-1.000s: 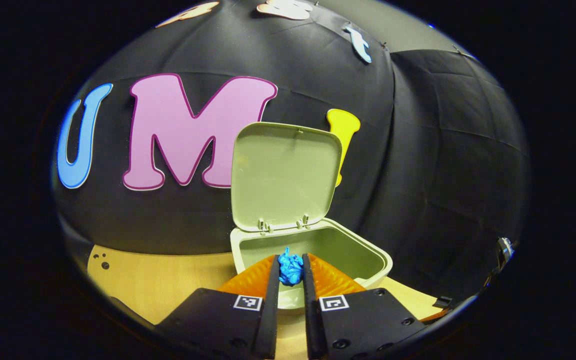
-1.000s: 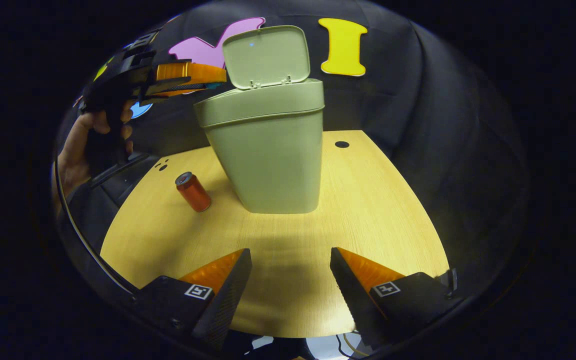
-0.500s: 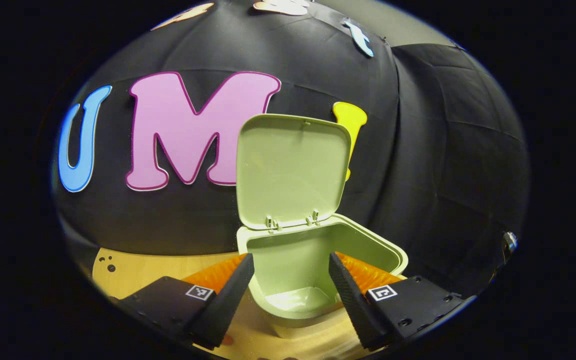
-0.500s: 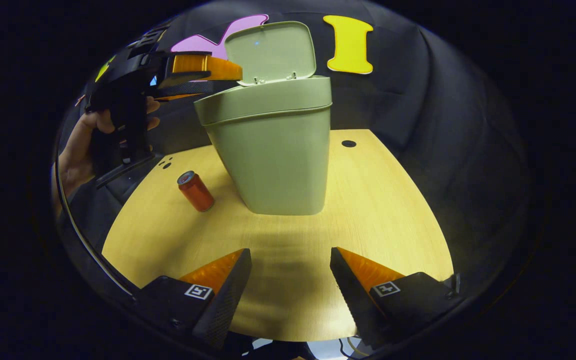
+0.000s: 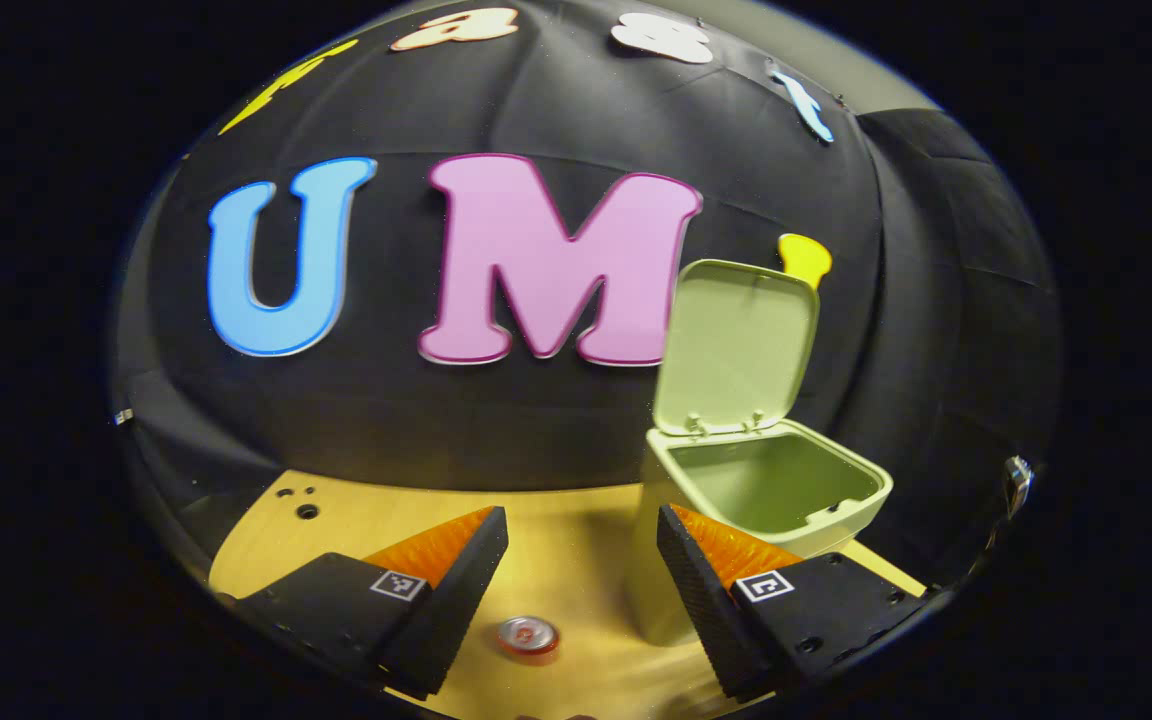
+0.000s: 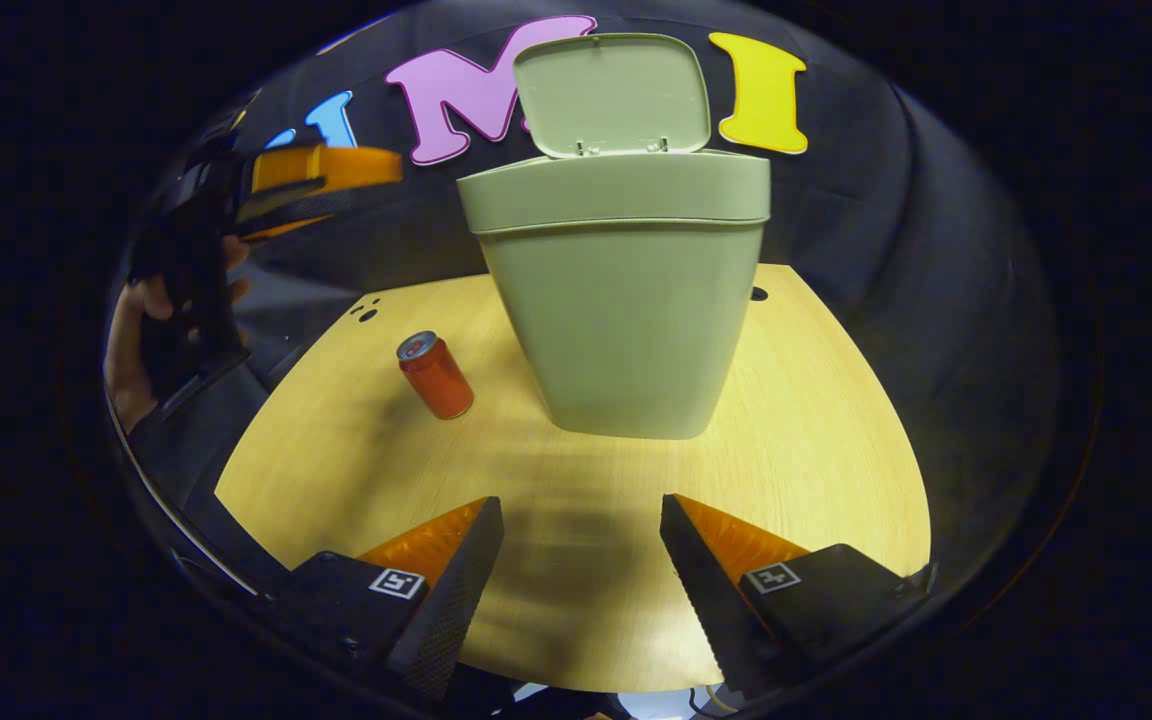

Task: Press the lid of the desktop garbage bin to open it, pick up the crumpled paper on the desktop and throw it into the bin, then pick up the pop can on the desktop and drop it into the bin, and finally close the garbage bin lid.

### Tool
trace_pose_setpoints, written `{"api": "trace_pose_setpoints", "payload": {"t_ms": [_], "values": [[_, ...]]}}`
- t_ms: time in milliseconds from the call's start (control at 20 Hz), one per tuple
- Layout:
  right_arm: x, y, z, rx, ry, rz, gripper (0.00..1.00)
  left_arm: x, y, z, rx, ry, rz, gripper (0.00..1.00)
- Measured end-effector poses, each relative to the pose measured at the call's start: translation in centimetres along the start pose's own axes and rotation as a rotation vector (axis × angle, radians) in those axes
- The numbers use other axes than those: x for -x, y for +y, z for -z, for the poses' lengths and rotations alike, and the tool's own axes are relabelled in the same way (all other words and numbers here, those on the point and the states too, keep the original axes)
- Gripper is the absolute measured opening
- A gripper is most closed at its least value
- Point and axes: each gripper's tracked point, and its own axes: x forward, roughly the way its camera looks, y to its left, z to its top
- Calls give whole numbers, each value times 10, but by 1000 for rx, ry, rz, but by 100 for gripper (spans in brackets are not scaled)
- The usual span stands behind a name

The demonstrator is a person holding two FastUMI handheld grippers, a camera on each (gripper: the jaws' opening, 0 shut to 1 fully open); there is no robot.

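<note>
The pale green bin (image 6: pixel 626 290) stands on the wooden table with its lid (image 6: pixel 614 95) raised upright. In the left gripper view the bin (image 5: pixel 766 490) is at the right with its lid (image 5: pixel 736 345) up; its bottom is hidden. A red pop can (image 6: pixel 436 375) stands left of the bin. My left gripper (image 5: pixel 581 515) is open and empty, high above the can (image 5: pixel 528 635). In the right gripper view the left gripper (image 6: pixel 376 185) hangs left of the bin's rim. My right gripper (image 6: pixel 581 505) is open and empty, low over the table's near side.
A hand (image 6: pixel 131 350) holds the left gripper at the table's left edge. The round wooden table (image 6: pixel 816 420) has small holes at the back (image 6: pixel 758 294) and the left (image 5: pixel 307 511). Black cloth walls close in behind.
My left gripper opened over the bin and the blue crumpled paper left its fingers. It then swung left, away from the bin, to above the can. The right gripper barely moved.
</note>
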Motion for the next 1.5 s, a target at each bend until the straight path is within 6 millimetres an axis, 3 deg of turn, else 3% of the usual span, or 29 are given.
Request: {"api": "trace_pose_setpoints", "payload": {"t_ms": [250,550,850,1100,1500], "values": [[-15,34,-2,59,18,-35,99,60,83,41,7,57,-146,97],[-48,93,-12,152,4,-121,100,133,146,104,55,161,-280,97],[-91,137,-29,168,1,-155,99,196,184,150,116,230,-380,97],[-129,161,-43,213,0,-153,99,230,196,190,177,299,-451,97],[-182,168,-56,235,11,-113,100,264,213,205,157,345,-511,97]]}}
